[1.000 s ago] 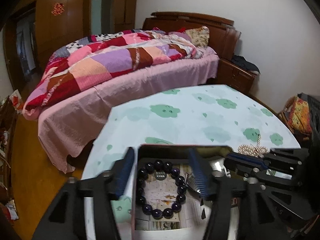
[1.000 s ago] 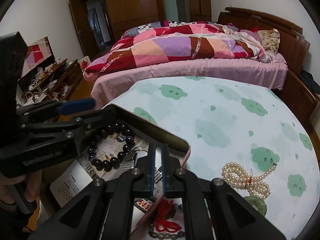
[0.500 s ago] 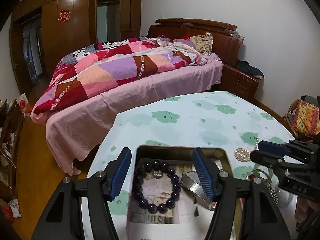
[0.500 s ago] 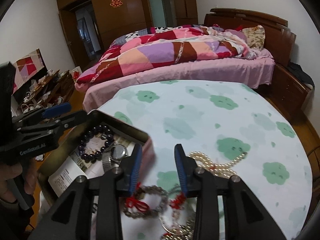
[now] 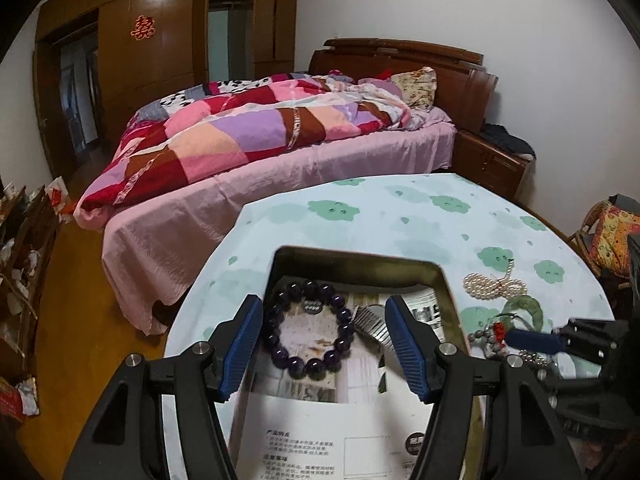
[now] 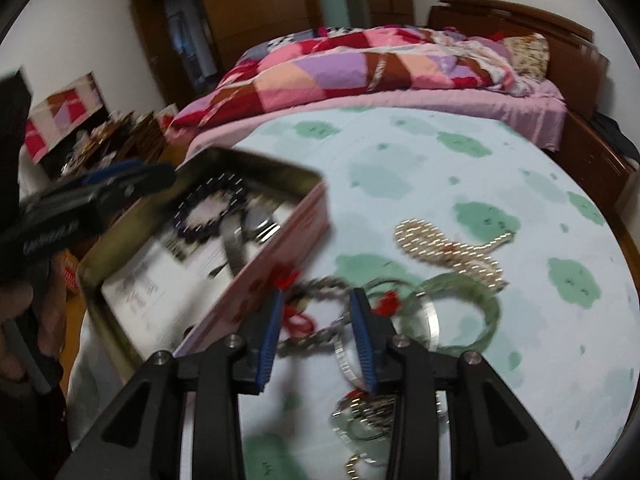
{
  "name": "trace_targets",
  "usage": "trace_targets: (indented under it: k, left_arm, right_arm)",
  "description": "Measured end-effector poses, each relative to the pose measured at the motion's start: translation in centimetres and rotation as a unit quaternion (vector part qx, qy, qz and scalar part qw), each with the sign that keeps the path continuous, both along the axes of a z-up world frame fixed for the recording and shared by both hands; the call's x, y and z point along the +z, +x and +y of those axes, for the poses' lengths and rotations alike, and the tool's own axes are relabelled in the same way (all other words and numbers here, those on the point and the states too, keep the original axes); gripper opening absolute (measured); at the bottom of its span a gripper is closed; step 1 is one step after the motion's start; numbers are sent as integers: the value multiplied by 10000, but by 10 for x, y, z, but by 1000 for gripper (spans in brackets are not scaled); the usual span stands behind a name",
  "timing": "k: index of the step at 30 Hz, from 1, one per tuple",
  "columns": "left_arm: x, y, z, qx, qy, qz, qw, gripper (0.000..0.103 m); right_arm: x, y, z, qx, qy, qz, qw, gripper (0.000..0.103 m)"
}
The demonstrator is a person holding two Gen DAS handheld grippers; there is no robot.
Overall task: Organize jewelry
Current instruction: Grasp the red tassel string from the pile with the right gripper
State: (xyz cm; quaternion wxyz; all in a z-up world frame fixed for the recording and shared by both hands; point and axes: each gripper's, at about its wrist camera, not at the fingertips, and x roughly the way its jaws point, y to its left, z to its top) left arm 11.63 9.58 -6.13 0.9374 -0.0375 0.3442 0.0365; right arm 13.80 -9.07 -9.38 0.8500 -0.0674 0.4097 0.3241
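An open metal tin [image 5: 444, 276] [image 6: 256, 164] sits on the table's left side. It holds a dark purple bead bracelet [image 5: 308, 326] [image 6: 208, 208], a metal watch band [image 5: 372, 322] and printed papers. My left gripper [image 5: 324, 344] is open, hovering over the bracelet. My right gripper [image 6: 316, 340] is open and empty, above a grey bead bracelet with red tassels [image 6: 316, 312] beside the tin. A pearl necklace [image 5: 494, 286] [image 6: 448, 248] and a green jade bangle [image 6: 472, 312] [image 5: 524, 308] lie to the right.
The round table has a pale cloth with green clouds [image 6: 400, 152]. More loose metal jewelry [image 6: 364, 416] lies near its front edge. A bed with a patchwork quilt [image 5: 260, 128] stands behind, and a nightstand [image 5: 492, 160] at the far right.
My right gripper has opened, left the tin and moved right and down over the loose jewelry. My left gripper has pulled back slightly, still open over the tin.
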Motion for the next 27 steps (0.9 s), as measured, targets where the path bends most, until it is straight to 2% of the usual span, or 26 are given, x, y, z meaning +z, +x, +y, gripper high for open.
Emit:
trace_targets:
  k: [4, 8, 10, 11, 15, 20, 27]
  left_arm:
    - [-5, -1, 1, 42, -43, 75, 10000, 64]
    - [-6, -2, 2, 55, -99, 100, 9999, 64]
    - [-4, -3, 1, 34, -115, 92, 9999, 64]
    - [-3, -4, 0, 3, -134, 76, 9999, 64]
    - [2, -6, -11, -223, -159, 17, 9996, 64]
    - [8, -7, -34, -528, -102, -47, 9985, 64]
    - [8, -7, -82, -1070, 116, 26, 9942, 64]
  right_arm:
    - [-7, -5, 17, 313, -216, -32, 9993, 37]
    - [-18, 3, 24, 339, -496, -28, 9982, 33]
    - [-22, 8, 23, 405, -392, 99, 9984, 14]
    - [-21, 8, 21, 426, -302, 122, 9986, 9]
    - [-5, 0, 6, 322, 174, -41, 9993, 7]
    - [21, -6, -34, -120, 586, -330, 9977, 7]
    - [25, -7, -69, -577, 737, -366, 9949, 7]
